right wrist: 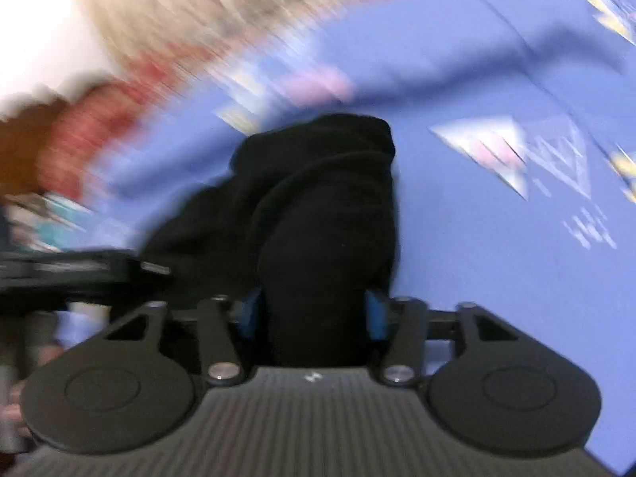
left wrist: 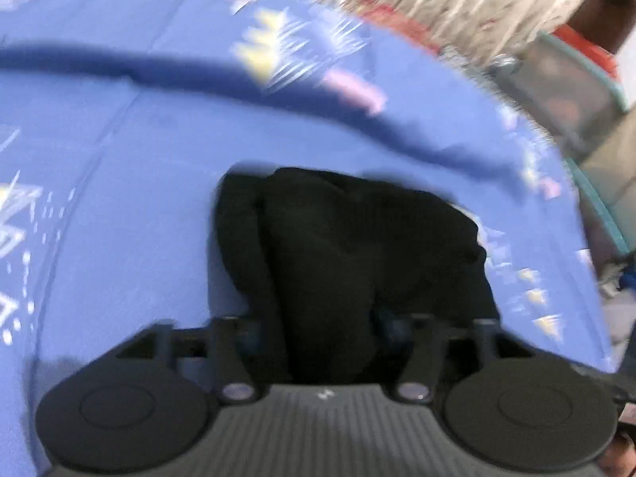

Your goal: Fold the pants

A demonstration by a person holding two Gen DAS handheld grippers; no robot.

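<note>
Black pants [left wrist: 357, 246] bunched on blue sheet [left wrist: 99, 198], at 12 o'clock of both cameras. Left gripper [left wrist: 318, 326] and right gripper [right wrist: 314, 314] each clamp a wad, jaws part-open around cloth. Mid-fold carry; next needs laying flat.

The left gripper [left wrist: 318, 326] points steeply down, both pads clamped on bunched black pants [left wrist: 349, 246]. The right gripper [right wrist: 314, 314] does likewise.
</note>
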